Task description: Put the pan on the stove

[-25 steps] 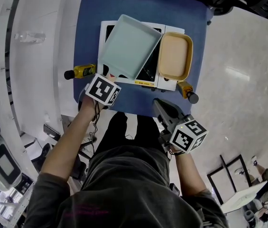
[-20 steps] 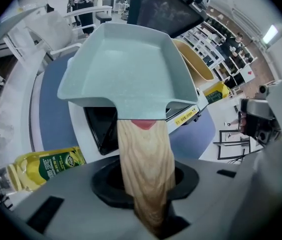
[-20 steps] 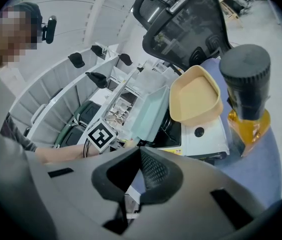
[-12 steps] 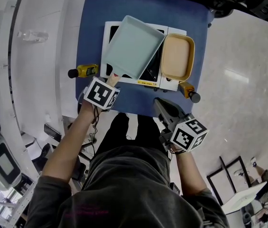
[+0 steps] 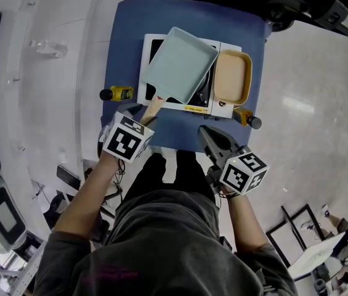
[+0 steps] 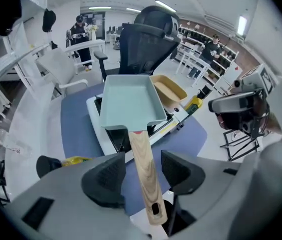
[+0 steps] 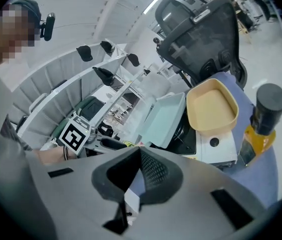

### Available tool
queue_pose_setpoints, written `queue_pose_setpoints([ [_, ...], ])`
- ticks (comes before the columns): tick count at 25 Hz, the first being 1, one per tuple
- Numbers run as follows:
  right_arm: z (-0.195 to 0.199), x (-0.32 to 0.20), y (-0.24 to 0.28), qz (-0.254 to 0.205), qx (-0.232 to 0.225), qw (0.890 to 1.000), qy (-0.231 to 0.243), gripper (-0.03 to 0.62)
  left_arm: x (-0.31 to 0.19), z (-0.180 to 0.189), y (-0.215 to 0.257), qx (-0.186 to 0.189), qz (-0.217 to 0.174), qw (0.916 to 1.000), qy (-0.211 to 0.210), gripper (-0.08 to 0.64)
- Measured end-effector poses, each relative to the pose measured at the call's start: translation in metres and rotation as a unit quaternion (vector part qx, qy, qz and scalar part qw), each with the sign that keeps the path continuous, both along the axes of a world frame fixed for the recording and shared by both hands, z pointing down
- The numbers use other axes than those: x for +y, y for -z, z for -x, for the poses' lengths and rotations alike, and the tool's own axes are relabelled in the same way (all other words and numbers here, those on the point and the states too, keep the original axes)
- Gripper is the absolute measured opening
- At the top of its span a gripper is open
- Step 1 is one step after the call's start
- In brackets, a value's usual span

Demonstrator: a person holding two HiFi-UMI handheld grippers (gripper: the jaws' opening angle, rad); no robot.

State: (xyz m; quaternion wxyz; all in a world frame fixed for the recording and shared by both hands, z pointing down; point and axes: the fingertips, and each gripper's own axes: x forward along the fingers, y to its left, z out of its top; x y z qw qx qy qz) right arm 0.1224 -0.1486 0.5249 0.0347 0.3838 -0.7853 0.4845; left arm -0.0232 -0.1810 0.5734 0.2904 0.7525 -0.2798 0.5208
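"Pan (image 5: 180,65) down?"
"On the stove (image 5: 147,49), askew over its left half, on the blue worktop (image 5: 119,60)."
"Left gripper (image 6: 141,165)?"
"Its jaws have just been opening; the wooden handle (image 6: 140,141) lies between them, clear of both pads."
"Right gripper (image 7: 140,156)?"
"Jaws clenched together, near the worktop's front edge."

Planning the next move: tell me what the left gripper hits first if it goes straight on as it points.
Probably the wooden pan handle, which lies untouched between the jaws of the left gripper; they have just been opening.
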Motion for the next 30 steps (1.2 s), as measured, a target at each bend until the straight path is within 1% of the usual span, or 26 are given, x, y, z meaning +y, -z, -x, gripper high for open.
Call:
queue_pose_setpoints([
  [2,0.006,-0.001,0.008,-0.008,0.007,1.000,0.001,0.003,-0.002,0.001,0.017,0.031,-0.031,0.9990,-0.004,0.220],
  [3,0.009,-0.002,0.012,-0.013,0.010,1.000,0.001,0.003,-0.004,0.001,0.028,0.051,-0.054,0.9972,-0.006,0.212],
  [5,0.016,-0.003,0.021,-0.024,0.016,1.000,0.002,0.003,-0.009,0.005,0.049,0.083,-0.103,0.9912,-0.005,0.165],
  [7,0.023,-0.002,0.030,-0.033,0.023,0.999,0.002,0.003,-0.010,0.015,0.066,0.105,-0.135,0.9853,0.005,0.147],
  [9,0.029,-0.003,0.039,-0.042,0.029,0.999,0.000,0.003,-0.012,0.024,0.081,0.130,-0.162,0.9781,0.014,0.128],
  [11,0.033,-0.004,0.048,-0.050,0.032,0.998,-0.003,0.003,-0.012,0.028,0.099,0.162,-0.192,0.9679,0.016,0.100],
  [13,0.039,-0.003,0.057,-0.058,0.036,0.998,-0.005,0.002,-0.010,0.032,0.117,0.187,-0.217,0.9581,0.013,0.092],
  [17,0.050,-0.001,0.080,-0.081,0.045,0.996,-0.008,0.002,-0.002,0.042,0.147,0.218,-0.253,0.9426,0.011,0.062],
  [20,0.057,0.000,0.100,-0.102,0.050,0.993,-0.010,0.002,0.003,0.050,0.167,0.238,-0.273,0.9321,0.011,0.037],
  [24,0.066,0.002,0.120,-0.123,0.053,0.991,-0.014,0.002,0.007,0.057,0.190,0.257,-0.299,0.9191,0.003,0.020],
  [28,0.075,0.004,0.136,-0.138,0.059,0.989,-0.016,0.002,0.014,0.064,0.216,0.281,-0.328,0.9020,0.002,0.005],
  [30,0.080,0.004,0.145,-0.148,0.060,0.987,-0.016,0.002,0.018,0.068,0.225,0.291,-0.338,0.8953,0.004,0.002],
])
